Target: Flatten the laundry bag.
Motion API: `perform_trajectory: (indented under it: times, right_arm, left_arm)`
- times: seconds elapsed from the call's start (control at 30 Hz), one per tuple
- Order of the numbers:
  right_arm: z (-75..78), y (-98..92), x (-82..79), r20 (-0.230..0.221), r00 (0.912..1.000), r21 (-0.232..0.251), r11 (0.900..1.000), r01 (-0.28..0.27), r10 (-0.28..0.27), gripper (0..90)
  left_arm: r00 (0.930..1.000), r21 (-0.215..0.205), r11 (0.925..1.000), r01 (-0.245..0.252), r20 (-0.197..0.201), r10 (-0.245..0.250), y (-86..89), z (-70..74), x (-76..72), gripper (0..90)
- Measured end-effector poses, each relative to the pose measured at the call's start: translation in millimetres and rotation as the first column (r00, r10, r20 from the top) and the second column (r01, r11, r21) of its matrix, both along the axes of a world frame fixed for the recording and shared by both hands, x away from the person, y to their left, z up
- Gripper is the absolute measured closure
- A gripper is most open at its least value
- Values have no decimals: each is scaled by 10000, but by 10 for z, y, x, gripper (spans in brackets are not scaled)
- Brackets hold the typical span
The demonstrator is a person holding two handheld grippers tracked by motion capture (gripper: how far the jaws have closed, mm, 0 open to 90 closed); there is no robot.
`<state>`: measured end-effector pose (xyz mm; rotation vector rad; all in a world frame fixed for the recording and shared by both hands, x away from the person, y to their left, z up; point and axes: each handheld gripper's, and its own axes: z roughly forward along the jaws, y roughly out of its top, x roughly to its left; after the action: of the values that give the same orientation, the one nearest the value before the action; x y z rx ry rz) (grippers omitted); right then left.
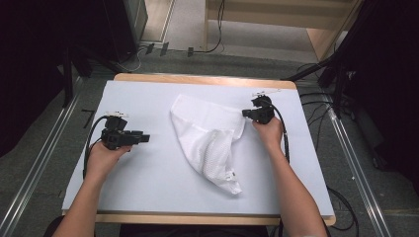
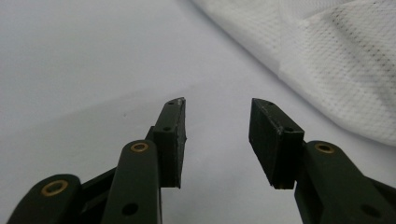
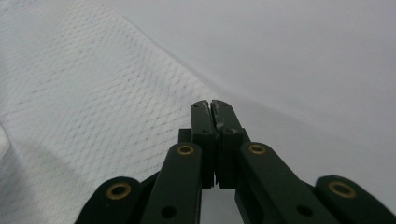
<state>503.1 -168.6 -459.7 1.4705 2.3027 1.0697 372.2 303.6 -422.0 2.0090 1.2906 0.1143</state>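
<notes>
- A crumpled white mesh cloth [image 1: 210, 140] lies mid-frame on the white tabletop [image 1: 148, 182].
- Left gripper [image 1: 143, 138], centre-left: jaws spread, apart from the cloth.
- Right gripper [image 1: 245, 113]: jaws pressed together at the cloth's edge.

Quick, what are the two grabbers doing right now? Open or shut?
Left gripper: open, holding nothing, near the white cloth.
Right gripper: shut, at the cloth's edge; whether it pinches cloth cannot be told.

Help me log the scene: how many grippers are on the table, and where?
2. The left gripper sits left of the white cloth, jaws open; the right gripper is at the cloth's right edge, jaws shut.
</notes>
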Motion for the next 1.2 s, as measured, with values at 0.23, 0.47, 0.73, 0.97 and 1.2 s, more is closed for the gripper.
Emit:
perform_trajectory:
  times: [0.23, 0.47, 0.73, 0.97, 1.2]
  right_arm:
    - [-42, -266, 35, -63, 9973, 61, 9973, 727, -727, 900]
    - [-49, -312, 19, -237, 9967, 409, 9961, 787, -778, 801]
    - [128, -243, -228, -39, 9994, 602, 9975, 357, -356, 739]
    - [263, -84, -577, 253, 9993, 602, 9977, -305, 290, 716]
    - [295, 8, -826, 270, 9970, 558, 9957, -746, 732, 712]
  left_arm:
    - [10000, 54, 10000, 65, 0, -65, -24, -5, 12, 570]
    - [9999, -28, 9999, 133, 20, -133, -52, 2, 30, 568]
    - [9995, -44, 9995, 313, 70, -313, -103, 27, 72, 564]
    - [9987, -3, 9987, 501, 120, -501, -167, 37, 136, 563]
    - [9970, 17, 9971, 759, 152, -759, -254, 43, 209, 561]
